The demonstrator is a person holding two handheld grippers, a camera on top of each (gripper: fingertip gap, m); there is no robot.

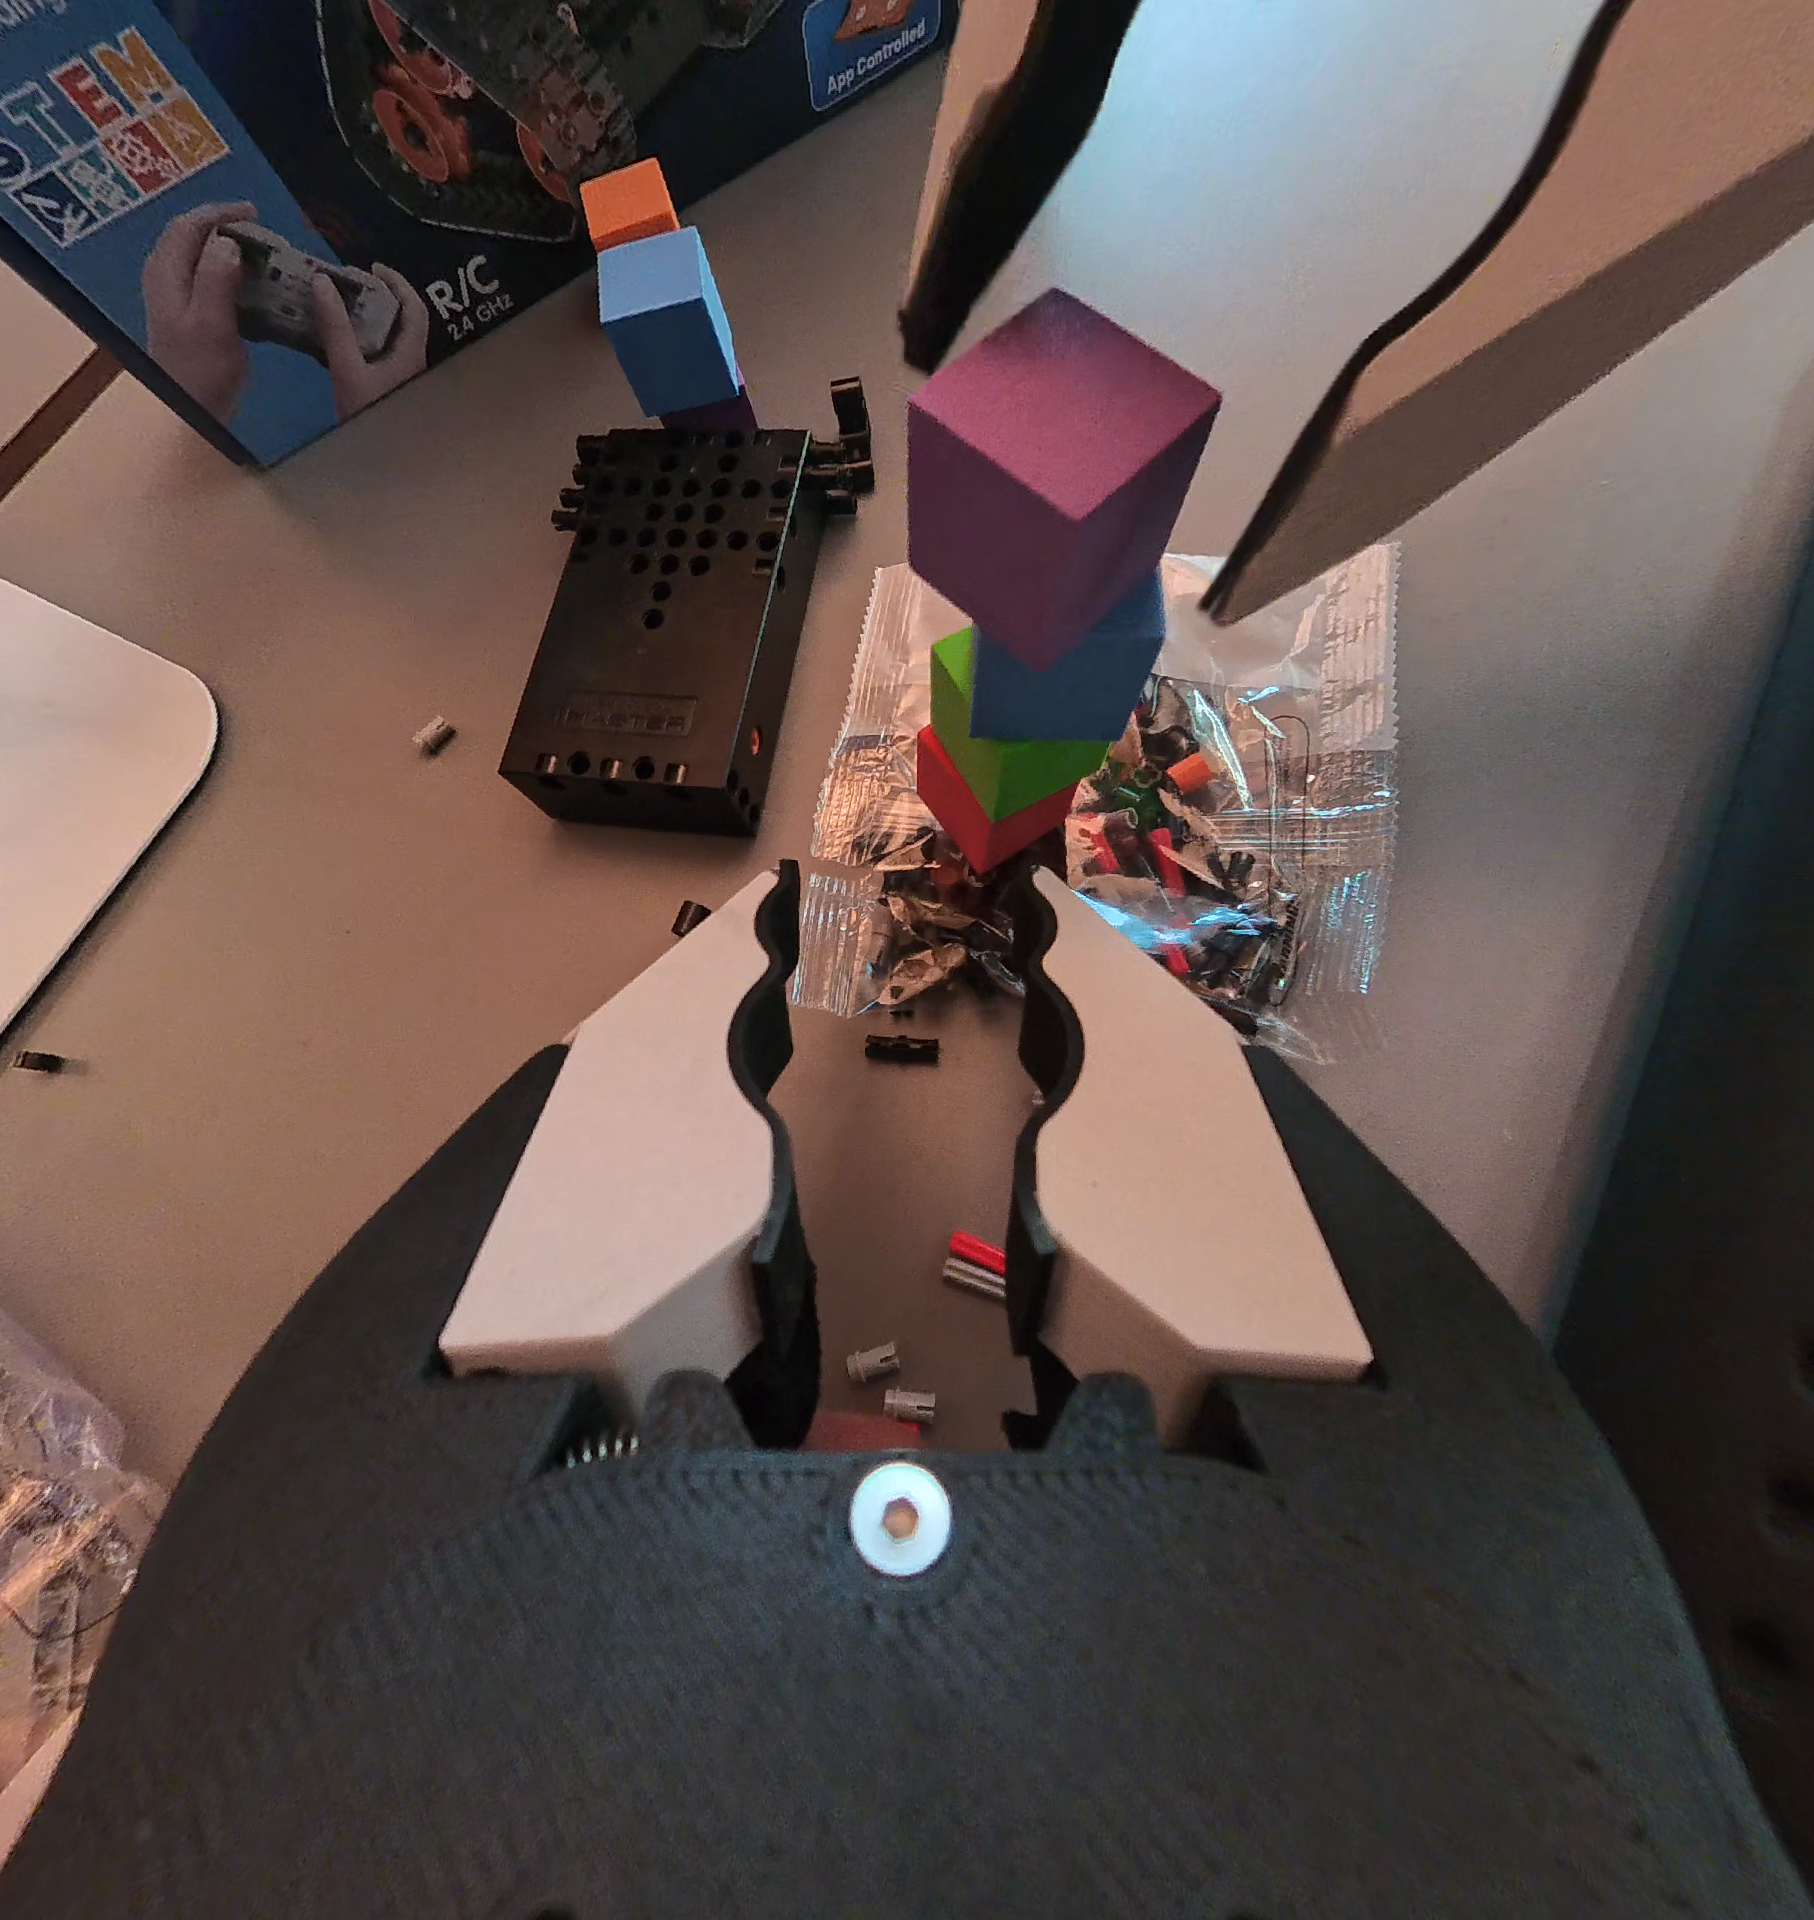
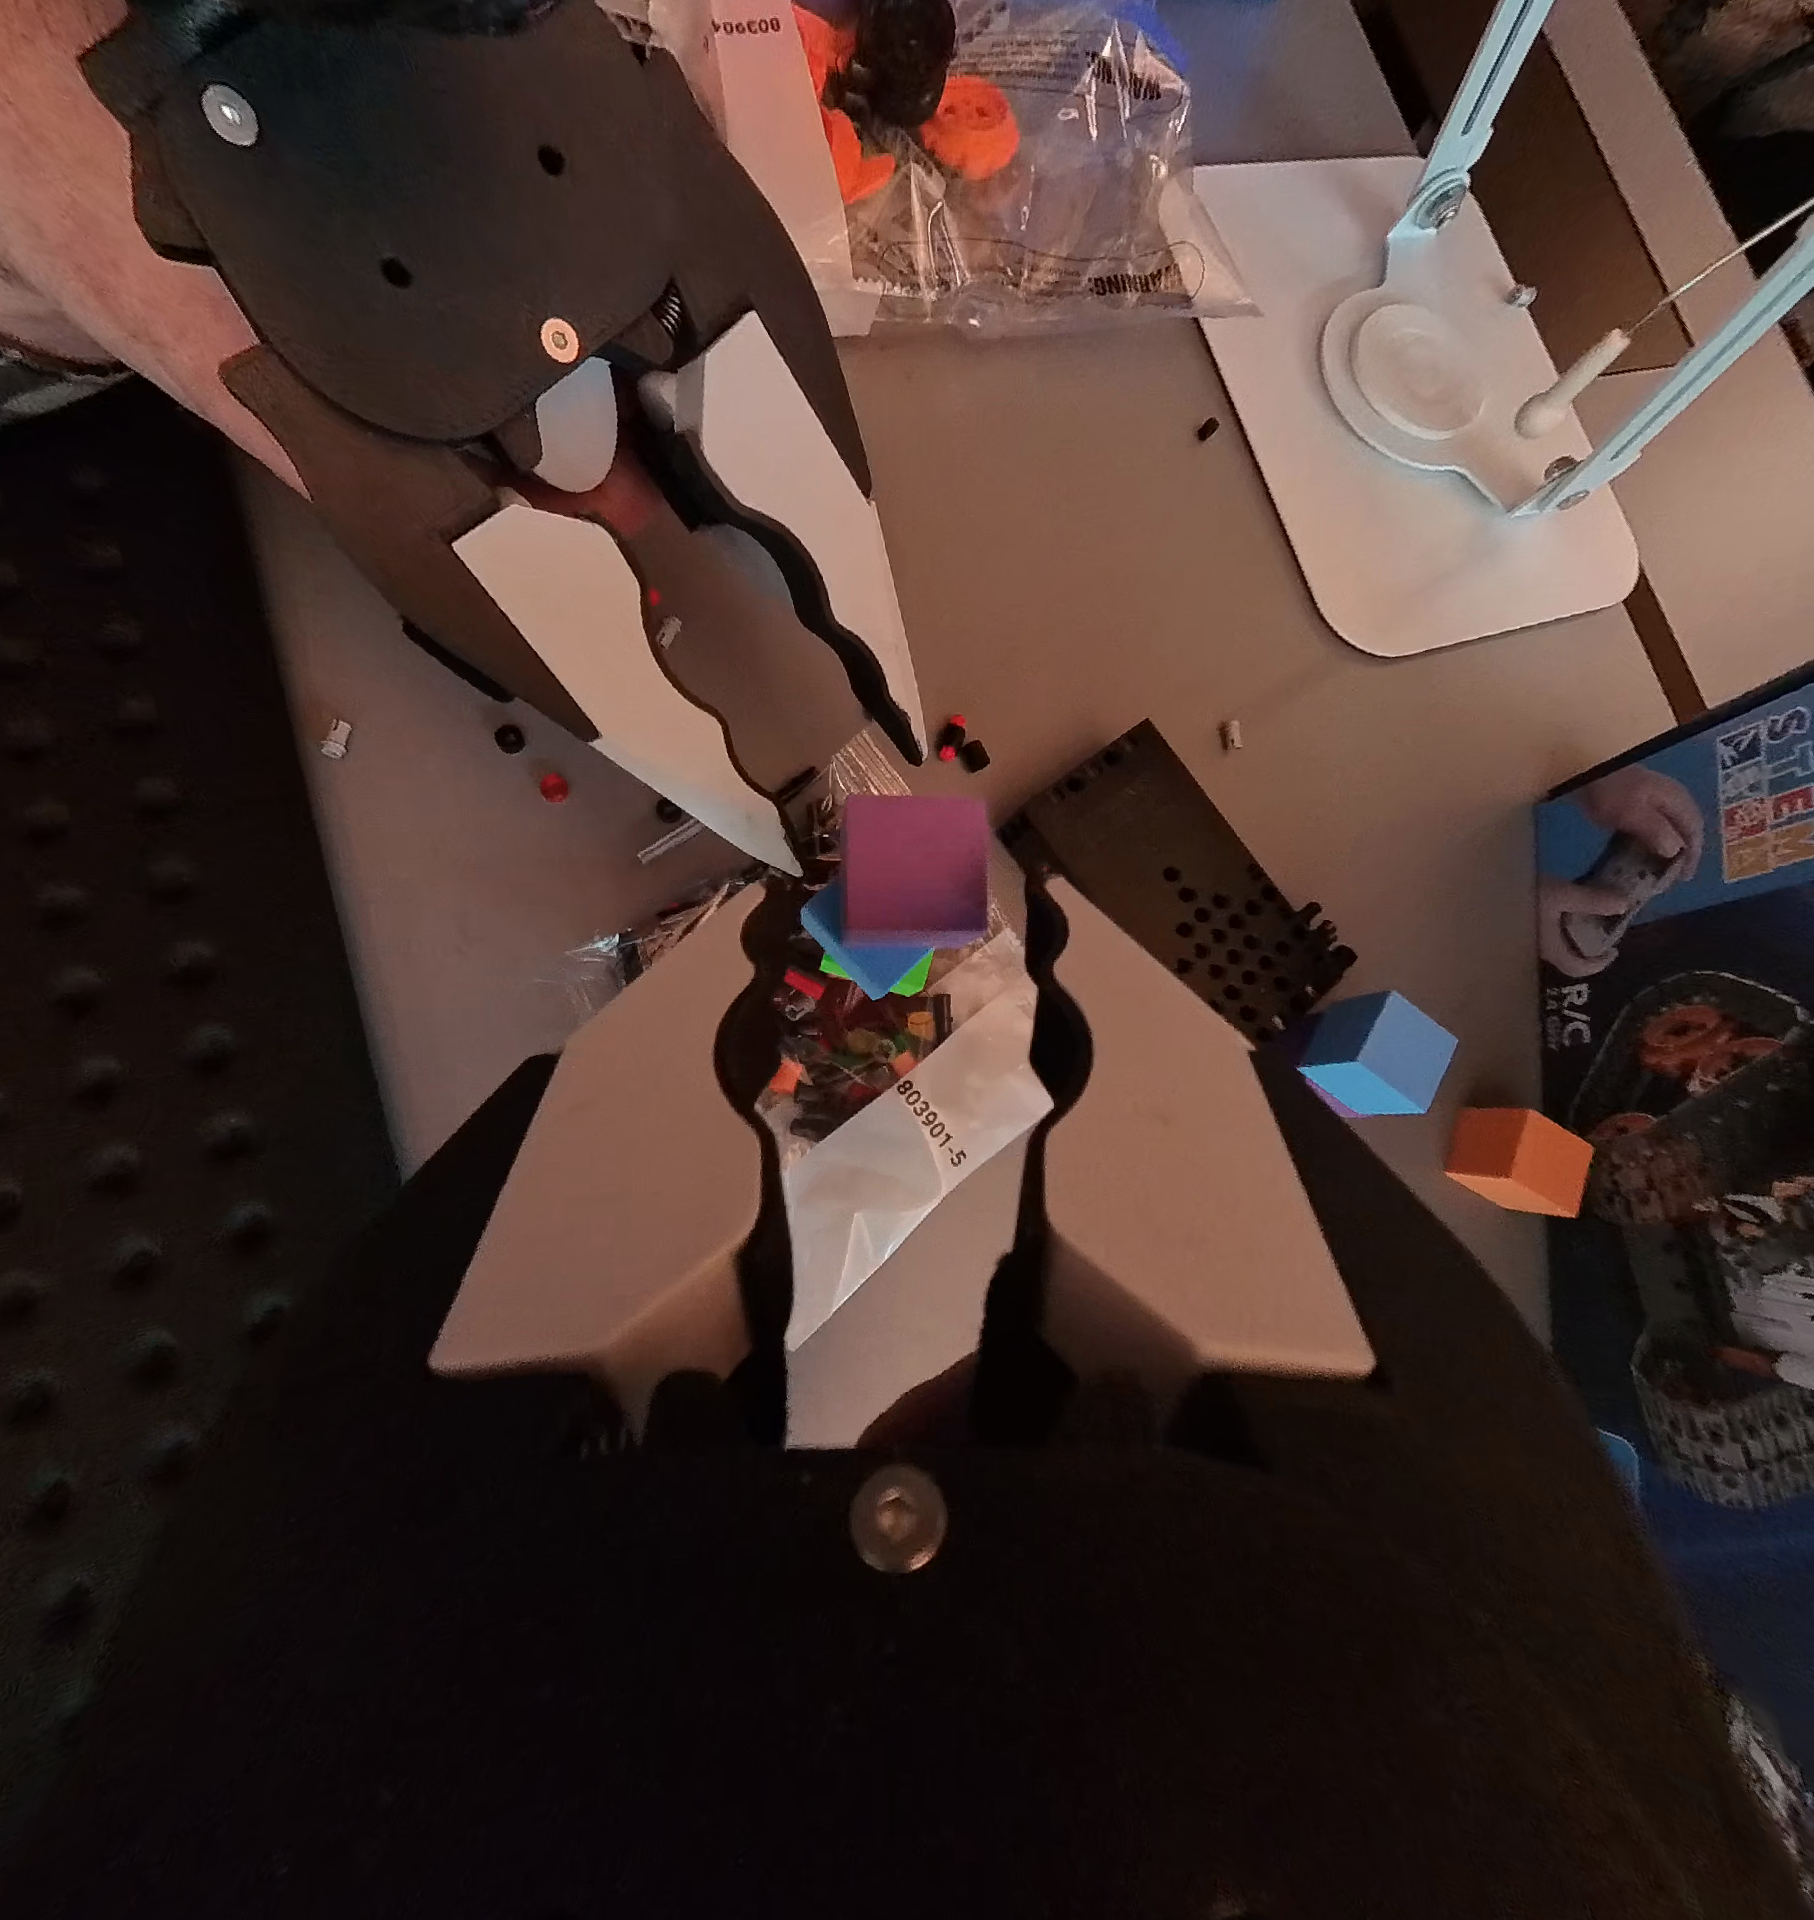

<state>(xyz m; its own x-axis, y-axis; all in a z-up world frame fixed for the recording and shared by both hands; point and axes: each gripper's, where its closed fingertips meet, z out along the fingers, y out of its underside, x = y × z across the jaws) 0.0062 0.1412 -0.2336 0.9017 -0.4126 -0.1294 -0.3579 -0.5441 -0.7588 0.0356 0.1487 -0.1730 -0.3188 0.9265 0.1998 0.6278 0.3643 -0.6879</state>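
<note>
A stack of cubes stands on a clear bag of small parts (image 1: pixel 1267 831): red (image 1: pixel 986 821), green (image 1: pixel 986 717), blue (image 1: pixel 1069 686), with a purple cube (image 1: pixel 1059 468) on top, each twisted a little. My left gripper (image 1: pixel 913 894) is open and empty, its tips just short of the stack's base. My right gripper (image 2: pixel 903 888) is open, looking down on the purple cube (image 2: pixel 913 883), its fingers (image 1: pixel 1402 416) on either side of the cube without gripping it. The left gripper (image 2: pixel 856 810) also shows in the right wrist view.
A light blue cube (image 1: pixel 664 322) sits on another purple cube, with an orange cube (image 1: pixel 628 203) behind it. A black perforated block (image 1: pixel 674 623), a blue toy box (image 1: pixel 207 260), a white lamp base (image 2: pixel 1422 499), more parts bags (image 2: pixel 1017 156) and loose small parts lie around. Some 7 centimeters of space lies between my two pairs of fingers. It is some 9 centimeters from my left tips to the black perforated block (image 1: pixel 674 623). It turns up in the right wrist view (image 2: pixel 1154 881) as well.
</note>
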